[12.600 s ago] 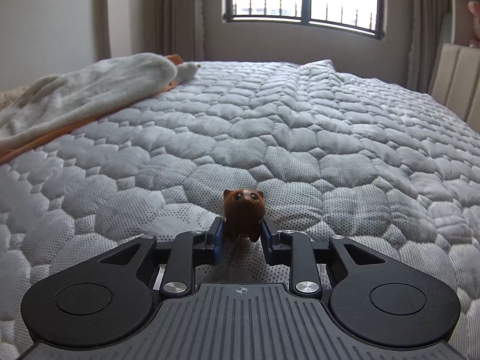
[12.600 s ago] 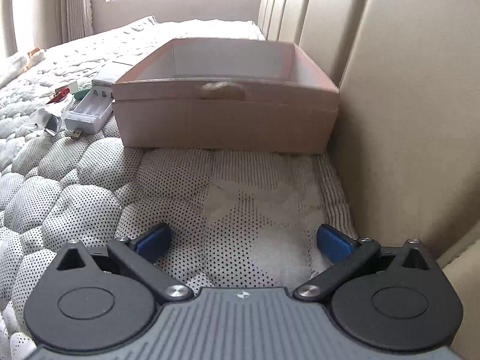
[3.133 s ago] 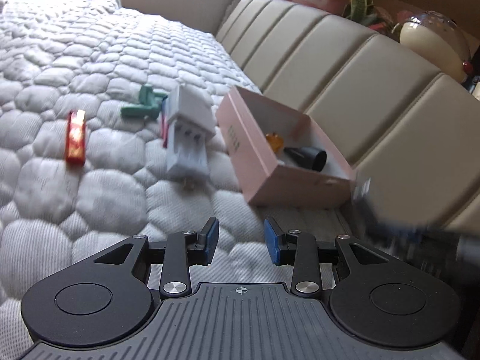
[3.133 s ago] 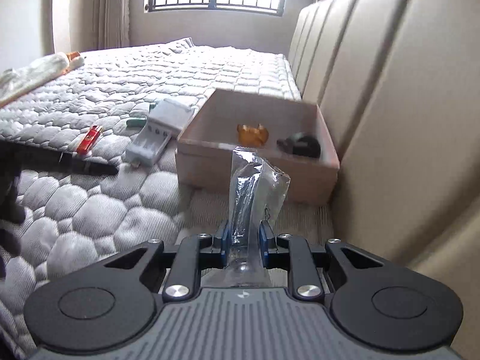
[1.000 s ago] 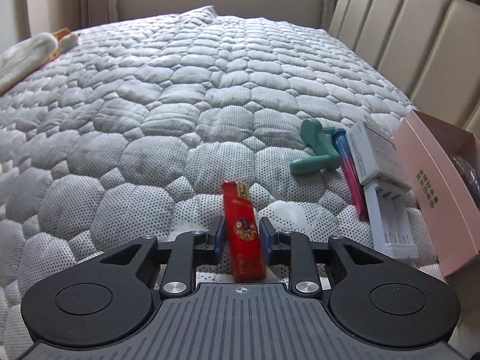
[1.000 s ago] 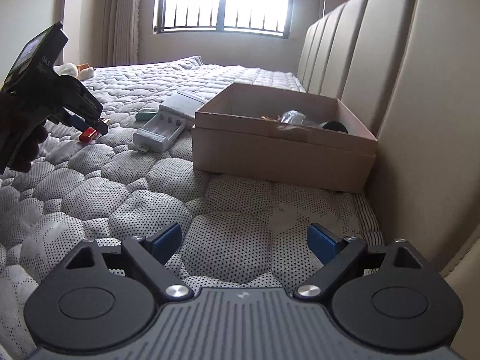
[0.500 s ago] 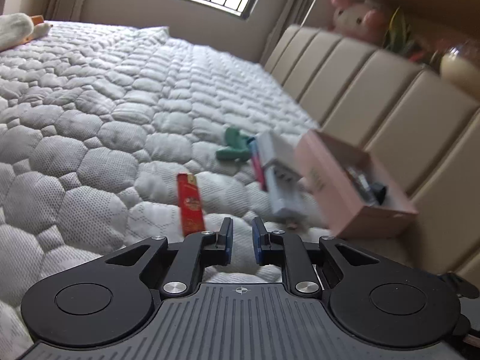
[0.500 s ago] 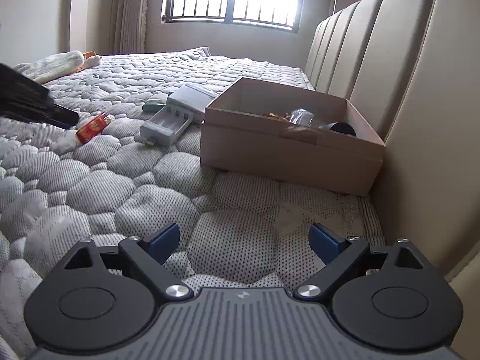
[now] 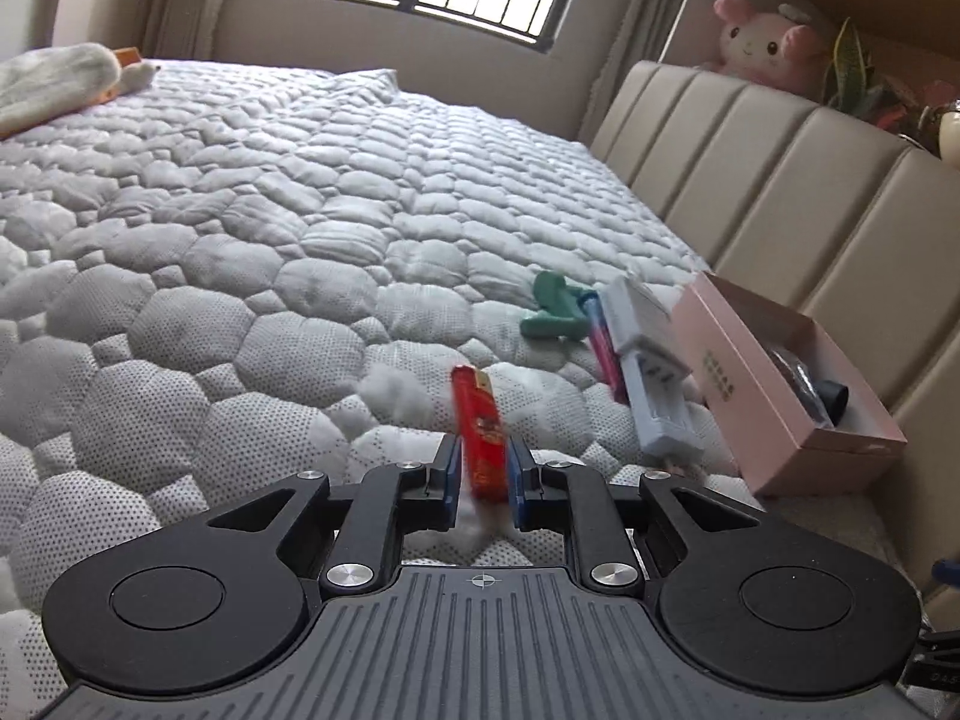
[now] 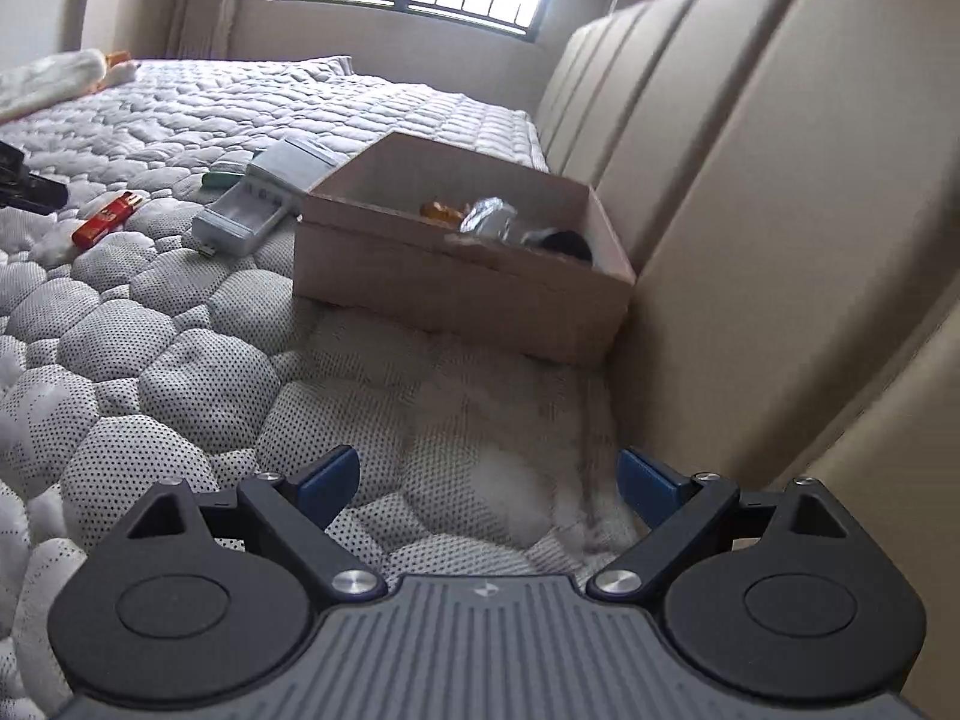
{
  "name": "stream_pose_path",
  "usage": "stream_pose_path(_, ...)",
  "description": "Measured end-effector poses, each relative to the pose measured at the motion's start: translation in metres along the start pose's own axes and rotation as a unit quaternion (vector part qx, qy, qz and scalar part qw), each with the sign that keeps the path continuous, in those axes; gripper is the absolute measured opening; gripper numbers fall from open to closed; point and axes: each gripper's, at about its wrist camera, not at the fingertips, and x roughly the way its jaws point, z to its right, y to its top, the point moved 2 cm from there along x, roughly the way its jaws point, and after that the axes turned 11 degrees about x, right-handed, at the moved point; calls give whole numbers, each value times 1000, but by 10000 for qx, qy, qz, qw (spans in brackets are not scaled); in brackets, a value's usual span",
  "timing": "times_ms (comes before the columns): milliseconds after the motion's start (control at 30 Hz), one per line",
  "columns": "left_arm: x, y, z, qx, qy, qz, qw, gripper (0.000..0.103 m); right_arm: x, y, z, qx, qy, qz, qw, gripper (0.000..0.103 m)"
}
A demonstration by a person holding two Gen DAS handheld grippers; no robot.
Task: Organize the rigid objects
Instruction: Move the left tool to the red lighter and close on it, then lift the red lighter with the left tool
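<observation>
My left gripper (image 9: pixel 483 483) has its blue pads around the near end of a red lighter (image 9: pixel 479 431), which lies on the quilted mattress; the right wrist view shows the lighter (image 10: pixel 108 219) resting on the bed. The jaws stand narrow, with a small gap on each side of the lighter. A pink cardboard box (image 9: pixel 744 384) stands against the headboard and holds a black cap, a clear plastic bag and an orange piece (image 10: pixel 441 211). My right gripper (image 10: pixel 486 480) is open and empty, low over the mattress in front of the box (image 10: pixel 456 285).
A white battery charger (image 9: pixel 651 384), a pink pen (image 9: pixel 602 348) and a green plastic piece (image 9: pixel 549 312) lie between the lighter and the box. The beige padded headboard (image 10: pixel 750 180) runs along the right. A white towel (image 9: pixel 54 81) lies far left.
My left gripper has swung back onto the lighter, which half a second ago lay left of the closed jaws. The right gripper tilted slightly towards the headboard and stayed open.
</observation>
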Motion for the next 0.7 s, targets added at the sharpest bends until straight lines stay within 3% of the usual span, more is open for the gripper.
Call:
stream_pose_path(133,5,0,5,92,126,-126,9998,18,18,-13,5,513,203,-117,9984,93)
stream_pose_path(267,17,2,12,224,294,-226,9991,18,17,-24,9,620,342,64,9975,93)
stream_pose_path(400,20,4,13,123,538,-56,9985,18,17,-26,10,685,461,93,9965,93)
stream_pose_path(700,43,2,27,351,495,-417,9973,20,22,-26,20,1045,730,-1,9918,93)
